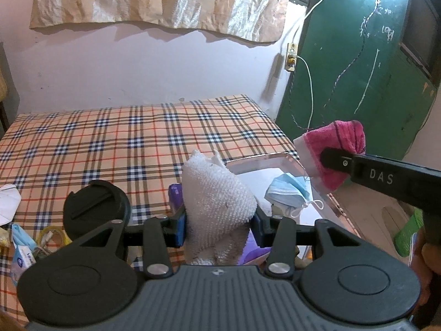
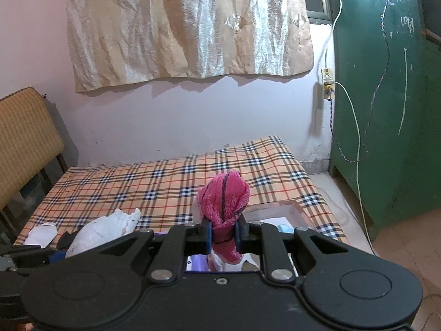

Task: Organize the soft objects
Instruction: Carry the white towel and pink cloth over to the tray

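Left wrist view: the left gripper (image 1: 219, 220) is clamped on a bunched white knobbly terry cloth (image 1: 217, 193), held above the orange plaid bedspread (image 1: 110, 138) beside a clear plastic tray (image 1: 261, 162). The right gripper (image 2: 223, 233) pinches a folded pink towel (image 2: 224, 201) tight over that tray, a pale blue face mask (image 1: 286, 190) lying inside.

White towel (image 1: 217, 193), centre frame: nubby looped cloth. Pink towel (image 2: 224, 201): coarse terry. Bedsheet (image 1: 110, 138): smooth checked cotton. Curtain (image 2: 190, 24), upper frame: crinkled, shiny fabric. Door (image 2: 386, 110), right: scuffed matt paint.
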Available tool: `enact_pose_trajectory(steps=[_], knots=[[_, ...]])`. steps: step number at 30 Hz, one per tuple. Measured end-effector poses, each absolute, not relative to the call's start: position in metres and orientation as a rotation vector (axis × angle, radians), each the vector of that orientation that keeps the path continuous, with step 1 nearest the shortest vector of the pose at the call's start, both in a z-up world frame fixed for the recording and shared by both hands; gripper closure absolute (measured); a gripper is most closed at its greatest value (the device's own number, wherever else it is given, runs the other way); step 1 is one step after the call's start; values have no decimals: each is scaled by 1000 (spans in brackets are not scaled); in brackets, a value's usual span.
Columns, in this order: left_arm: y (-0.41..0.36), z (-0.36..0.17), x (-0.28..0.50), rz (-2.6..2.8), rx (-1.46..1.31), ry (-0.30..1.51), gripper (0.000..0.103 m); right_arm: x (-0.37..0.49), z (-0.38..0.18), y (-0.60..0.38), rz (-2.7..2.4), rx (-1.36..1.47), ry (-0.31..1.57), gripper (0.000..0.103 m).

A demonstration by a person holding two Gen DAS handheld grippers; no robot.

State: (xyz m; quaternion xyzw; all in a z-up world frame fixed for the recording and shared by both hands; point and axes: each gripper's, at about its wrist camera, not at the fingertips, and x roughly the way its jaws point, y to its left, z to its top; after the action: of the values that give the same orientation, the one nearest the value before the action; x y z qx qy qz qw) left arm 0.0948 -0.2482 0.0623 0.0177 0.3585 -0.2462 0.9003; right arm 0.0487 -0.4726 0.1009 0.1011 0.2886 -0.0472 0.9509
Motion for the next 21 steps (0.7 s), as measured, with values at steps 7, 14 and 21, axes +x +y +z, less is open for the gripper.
enact_pose_trajectory(steps=[7, 14, 21], knots=[[-259, 60, 96, -526, 44, 748, 57, 48, 96, -483, -112, 212, 594, 84], [-273, 53, 97, -560, 55, 758, 57, 50, 90, -498, -136, 215, 606, 84], [-293, 47, 100, -601, 65, 759, 57, 53, 82, -521, -167, 215, 628, 84]])
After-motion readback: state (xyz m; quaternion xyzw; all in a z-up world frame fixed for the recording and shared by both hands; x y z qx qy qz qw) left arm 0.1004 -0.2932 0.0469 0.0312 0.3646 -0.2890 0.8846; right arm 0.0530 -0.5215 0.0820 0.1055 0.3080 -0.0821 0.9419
